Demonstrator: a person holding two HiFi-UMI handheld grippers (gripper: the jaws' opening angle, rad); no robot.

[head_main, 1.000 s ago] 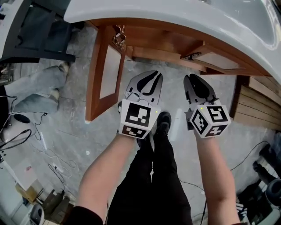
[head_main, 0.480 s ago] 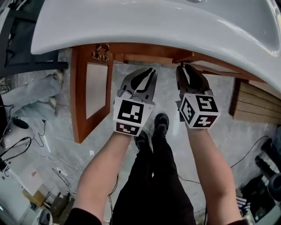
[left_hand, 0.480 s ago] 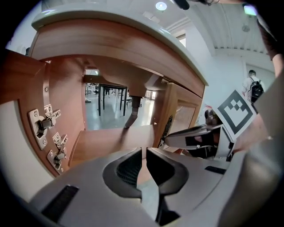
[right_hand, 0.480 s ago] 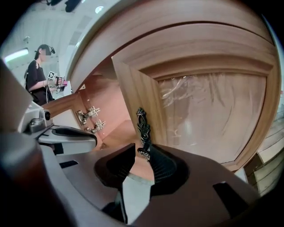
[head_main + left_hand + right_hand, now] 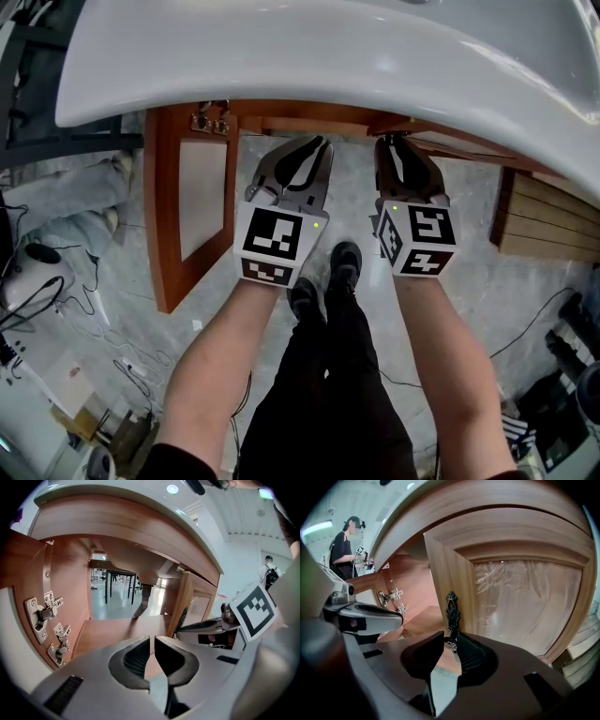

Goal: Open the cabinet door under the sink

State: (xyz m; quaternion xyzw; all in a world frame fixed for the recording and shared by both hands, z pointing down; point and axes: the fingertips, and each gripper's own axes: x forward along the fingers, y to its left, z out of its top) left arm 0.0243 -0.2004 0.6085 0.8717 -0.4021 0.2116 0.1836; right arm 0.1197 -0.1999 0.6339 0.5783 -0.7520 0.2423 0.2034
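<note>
Progress: roughly half. Left cabinet door [image 5: 187, 202] under the sink [image 5: 328, 56] stands swung out; right cabinet door [image 5: 525, 597] is only slightly ajar. Right gripper [image 5: 449, 651] jaws have just been closing, spread round its ornate handle [image 5: 451, 616] — no firm pinch evident. Left gripper [image 5: 151, 641] — jaws nearly together, empty.

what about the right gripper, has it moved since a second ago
Yes: the right gripper moved up the head view, right up to the sink rim. Its jaws have just been closing, the door handle between them.
</note>
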